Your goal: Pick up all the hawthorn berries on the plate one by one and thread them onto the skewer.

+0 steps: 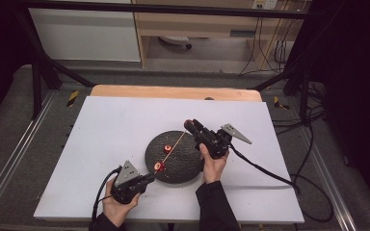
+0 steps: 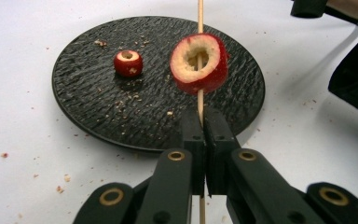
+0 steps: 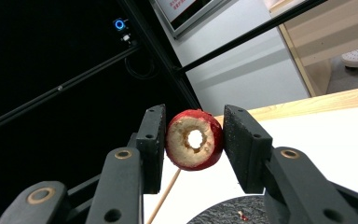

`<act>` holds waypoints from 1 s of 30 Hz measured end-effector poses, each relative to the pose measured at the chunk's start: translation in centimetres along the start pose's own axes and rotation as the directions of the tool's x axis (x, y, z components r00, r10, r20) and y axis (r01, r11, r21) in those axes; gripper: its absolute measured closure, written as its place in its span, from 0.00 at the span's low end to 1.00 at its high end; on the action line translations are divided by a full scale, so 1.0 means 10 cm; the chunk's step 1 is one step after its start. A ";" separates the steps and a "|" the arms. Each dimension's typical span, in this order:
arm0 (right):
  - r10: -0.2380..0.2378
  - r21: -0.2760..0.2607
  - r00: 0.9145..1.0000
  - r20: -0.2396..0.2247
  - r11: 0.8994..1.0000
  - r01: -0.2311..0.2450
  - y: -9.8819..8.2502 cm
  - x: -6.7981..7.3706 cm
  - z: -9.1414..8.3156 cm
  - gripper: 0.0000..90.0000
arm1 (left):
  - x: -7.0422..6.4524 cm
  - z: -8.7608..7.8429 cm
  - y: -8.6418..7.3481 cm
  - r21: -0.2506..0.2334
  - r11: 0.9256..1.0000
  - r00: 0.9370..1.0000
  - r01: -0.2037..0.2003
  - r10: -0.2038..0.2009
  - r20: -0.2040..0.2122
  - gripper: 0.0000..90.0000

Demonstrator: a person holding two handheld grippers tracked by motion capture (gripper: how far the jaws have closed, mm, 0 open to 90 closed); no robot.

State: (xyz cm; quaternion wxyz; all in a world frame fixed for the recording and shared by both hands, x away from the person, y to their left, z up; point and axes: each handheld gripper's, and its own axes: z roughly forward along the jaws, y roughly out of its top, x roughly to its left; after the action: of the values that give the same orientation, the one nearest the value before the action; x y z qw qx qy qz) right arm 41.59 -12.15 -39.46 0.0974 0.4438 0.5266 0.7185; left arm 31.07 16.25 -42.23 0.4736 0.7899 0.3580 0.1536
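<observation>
A thin wooden skewer [image 1: 173, 147] spans above the black round plate [image 1: 183, 168]. My left gripper [image 1: 150, 175] is shut on its near end, with the jaws pressed together around the skewer [image 2: 200, 100]. A cored red fruit ring [image 2: 199, 63] is threaded on it just past the jaws; it is the fruit ring [image 1: 160, 166] at the plate's front left edge. A smaller red cored piece [image 2: 128, 63] lies on the plate [image 2: 98, 107]. My right gripper [image 3: 193, 135] is shut on another cored red fruit [image 3: 195, 139] at the skewer's far end [image 3: 165, 196], near the plate's back right edge [image 1: 191, 125].
The plate rests on a white table sheet [image 1: 111, 139] with crumbs [image 2: 60, 186] scattered around it. A wooden edge [image 1: 173, 91] runs along the back. Cables [image 1: 270, 173] trail from both grippers, and a black frame [image 1: 43, 72] surrounds the table.
</observation>
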 end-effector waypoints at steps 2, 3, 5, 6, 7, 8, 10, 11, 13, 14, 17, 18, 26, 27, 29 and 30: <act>-0.004 0.003 1.000 0.000 1.000 0.004 -0.01 0.00 0.00 0.67 | -0.02 0.02 0.01 -0.001 1.000 1.000 0.012 -0.012 0.001 0.98; -0.002 0.006 1.000 0.001 1.000 0.002 -0.02 0.00 0.01 0.67 | -0.02 0.02 0.02 -0.001 1.000 1.000 0.018 -0.018 0.002 0.98; -0.009 0.009 1.000 0.003 1.000 0.009 -0.04 0.00 0.01 0.67 | -0.04 0.04 0.03 -0.001 1.000 1.000 0.022 -0.022 0.000 0.98; -0.010 0.009 1.000 0.003 1.000 0.010 -0.04 0.00 0.01 0.67 | -0.05 0.05 0.03 -0.001 1.000 1.000 0.028 -0.028 -0.001 0.98; -0.011 0.008 1.000 0.002 1.000 0.011 -0.04 0.00 0.01 0.67 | -0.05 0.05 0.04 0.001 0.999 0.999 0.032 -0.032 0.000 0.98; -0.012 0.007 1.000 0.002 1.000 0.012 -0.04 0.00 0.01 0.67 | -0.06 0.06 0.04 0.001 0.999 0.999 0.038 -0.038 -0.004 0.98; -0.011 0.009 1.000 0.000 1.000 0.011 -0.05 0.00 0.01 0.67 | -0.07 0.08 0.05 0.001 0.999 0.999 0.051 -0.051 -0.005 0.98; -0.012 0.009 1.000 -0.002 1.000 0.012 -0.05 0.00 0.01 0.67 | -0.07 0.08 0.05 0.001 0.998 0.998 0.056 -0.056 -0.008 0.98; -0.011 0.012 1.000 -0.001 1.000 0.011 -0.06 0.01 0.00 0.67 | -0.08 0.10 0.06 0.005 0.998 0.998 0.062 -0.062 -0.009 0.98; -0.014 0.010 1.000 0.002 1.000 0.014 -0.07 0.01 0.00 0.67 | -0.08 0.11 0.06 0.007 0.998 0.998 0.062 -0.061 -0.012 0.98; -0.007 0.009 1.000 0.002 1.000 0.007 -0.08 0.01 0.00 0.67 | -0.10 0.13 0.05 0.005 0.998 0.998 0.061 -0.061 -0.017 0.98; 0.001 0.012 1.000 0.002 1.000 -0.001 -0.07 0.02 0.00 0.67 | -0.11 0.14 0.05 0.003 0.998 0.998 0.061 -0.061 -0.020 0.98; 0.004 -0.007 1.000 0.025 1.000 -0.004 -0.06 0.03 -0.02 0.68 | -0.16 0.12 0.05 -0.018 0.997 0.996 0.079 -0.080 -0.034 0.98; -0.006 -0.016 1.000 0.028 1.000 0.007 -0.06 0.03 -0.02 0.68 | -0.16 0.12 0.05 -0.018 0.996 0.996 0.085 -0.086 -0.036 0.98; -0.013 -0.018 1.000 0.023 1.000 0.014 -0.08 0.02 0.00 0.68 | -0.17 0.14 0.06 -0.019 0.994 0.994 0.106 -0.107 -0.031 0.98; -0.016 -0.017 1.000 0.025 1.000 0.017 -0.09 0.02 0.00 0.68 | -0.17 0.15 0.07 -0.021 0.993 0.993 0.114 -0.115 -0.029 0.98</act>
State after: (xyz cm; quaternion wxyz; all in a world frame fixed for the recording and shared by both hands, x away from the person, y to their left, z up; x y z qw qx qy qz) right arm 41.17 -11.58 -40.11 0.1138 0.4475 0.5228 0.7166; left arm 31.03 13.93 -42.24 0.4837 0.7611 0.4084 0.1414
